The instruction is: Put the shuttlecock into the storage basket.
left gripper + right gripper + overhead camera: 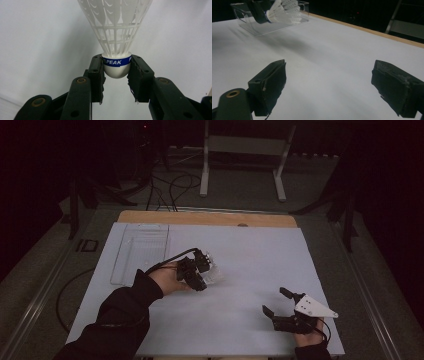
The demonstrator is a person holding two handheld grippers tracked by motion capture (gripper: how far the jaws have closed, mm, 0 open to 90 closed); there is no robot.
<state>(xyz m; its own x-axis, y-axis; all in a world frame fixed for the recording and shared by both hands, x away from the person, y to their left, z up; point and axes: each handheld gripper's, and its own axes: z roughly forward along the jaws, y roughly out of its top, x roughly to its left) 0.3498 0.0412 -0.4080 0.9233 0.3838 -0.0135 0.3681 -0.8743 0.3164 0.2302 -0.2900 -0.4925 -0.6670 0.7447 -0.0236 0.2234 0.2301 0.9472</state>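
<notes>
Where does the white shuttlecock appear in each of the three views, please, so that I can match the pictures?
High view: the shuttlecock sits left of centre, at the tip of the left gripper.
Left gripper view: top centre, its blue-banded cork clamped between the black fingers.
Right gripper view: top left, in front of the clear tray.
Shared landmark: the white table sheet, seen in all three.

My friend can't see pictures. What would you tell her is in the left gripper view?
A white plastic shuttlecock is pinched by its rounded cork end between the two black jaws of the left gripper, its netted skirt pointing up and away. A blue band around the cork reads PEAK. Behind it is a plain white table surface.
</notes>
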